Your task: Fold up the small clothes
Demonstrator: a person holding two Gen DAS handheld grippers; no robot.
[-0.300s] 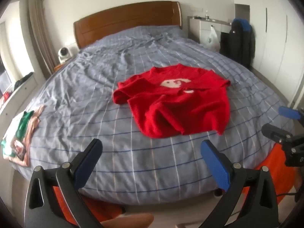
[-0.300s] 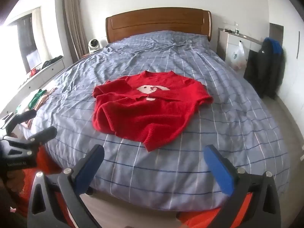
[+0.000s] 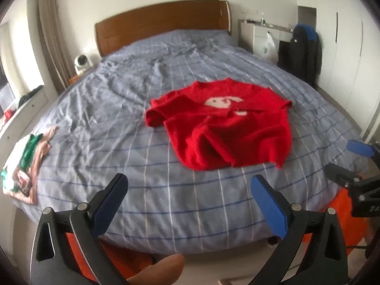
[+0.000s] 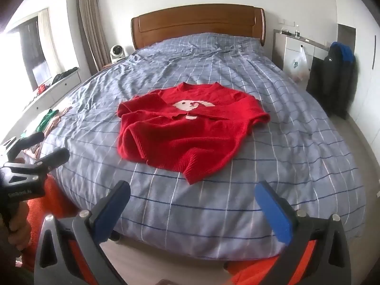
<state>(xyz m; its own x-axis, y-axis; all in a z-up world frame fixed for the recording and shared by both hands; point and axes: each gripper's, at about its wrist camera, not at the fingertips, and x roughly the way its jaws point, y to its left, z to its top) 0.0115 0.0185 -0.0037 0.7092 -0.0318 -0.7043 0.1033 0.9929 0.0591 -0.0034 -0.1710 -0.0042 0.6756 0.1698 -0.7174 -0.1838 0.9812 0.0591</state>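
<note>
- Two grippers hover at the foot of the bed point(image 4: 237, 213), and we have not touched any cloth yet; as we judge it, the folding of this garment is barely begun.
- We see the red sweater point(image 4: 187, 130) lying face up on the bed's checked cover, toward the foot end, well short of the headboard point(image 4: 197, 21). Its body is rumpled, the hem corner nearest us is turned up, and both sleeves are crossed in over the chest, so it is loosely gathered and not folded flat.
- We keep the left gripper point(image 3: 187, 190) with its fingers spread wide and nothing between them, off the bed's near edge.
- We keep the right gripper point(image 4: 192, 194) the same: fingers spread wide, empty, aimed down at the sweater's near hem.
- Off to the left edge of the bed lies a small pile of clothes point(image 3: 23, 163); whether it is folded we cannot tell.
- Left to do: smooth the sweater, square the sleeves and fold the body.
- Against the earlier frames, both views sit a little closer to the sweater; the cloth itself has not shifted.
</note>
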